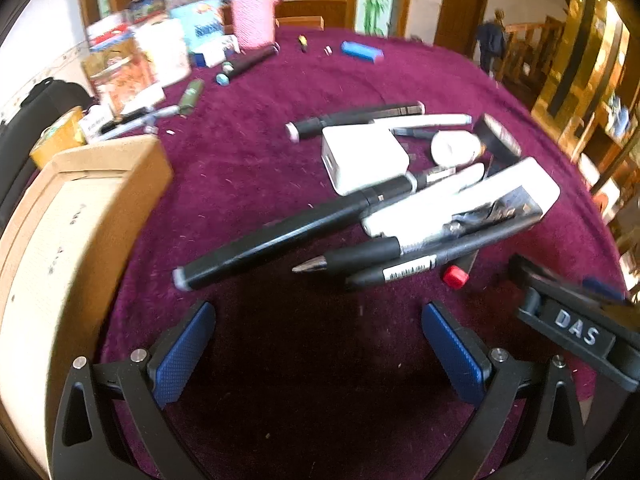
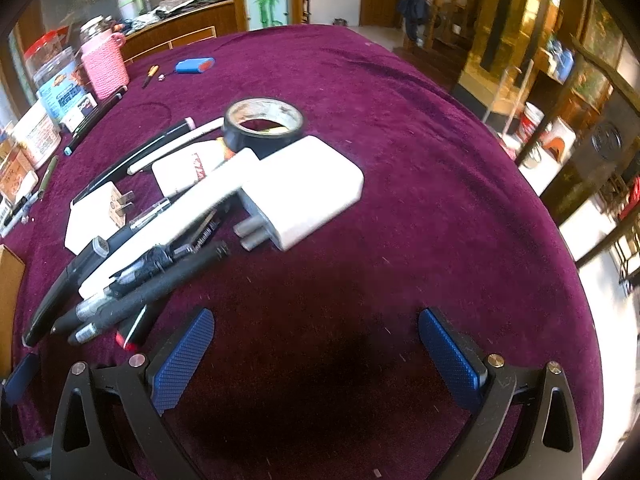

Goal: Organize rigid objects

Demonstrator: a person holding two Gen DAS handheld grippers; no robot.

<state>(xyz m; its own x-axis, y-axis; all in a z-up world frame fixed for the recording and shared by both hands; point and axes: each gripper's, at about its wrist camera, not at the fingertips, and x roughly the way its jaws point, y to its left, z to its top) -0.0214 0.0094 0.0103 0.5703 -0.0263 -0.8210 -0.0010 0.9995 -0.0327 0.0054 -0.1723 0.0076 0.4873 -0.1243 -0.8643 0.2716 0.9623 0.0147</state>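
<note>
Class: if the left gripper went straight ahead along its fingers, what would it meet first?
Most likely the long black marker lying slantwise across the path of the open left gripper, with bare purple cloth before it. Depth is unclear; it might pass above.

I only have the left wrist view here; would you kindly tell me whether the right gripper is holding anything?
Observer: No, the right gripper is open, with only bare purple cloth between its fingers.
Operator: Thank you. What is the wide black object on the right of my view?
Observer: A black tape roll, its hole facing up, just behind the big white charger.
Operator: And how does that charger lie?
Observer: Its round grey pins point back toward the right gripper.
</note>
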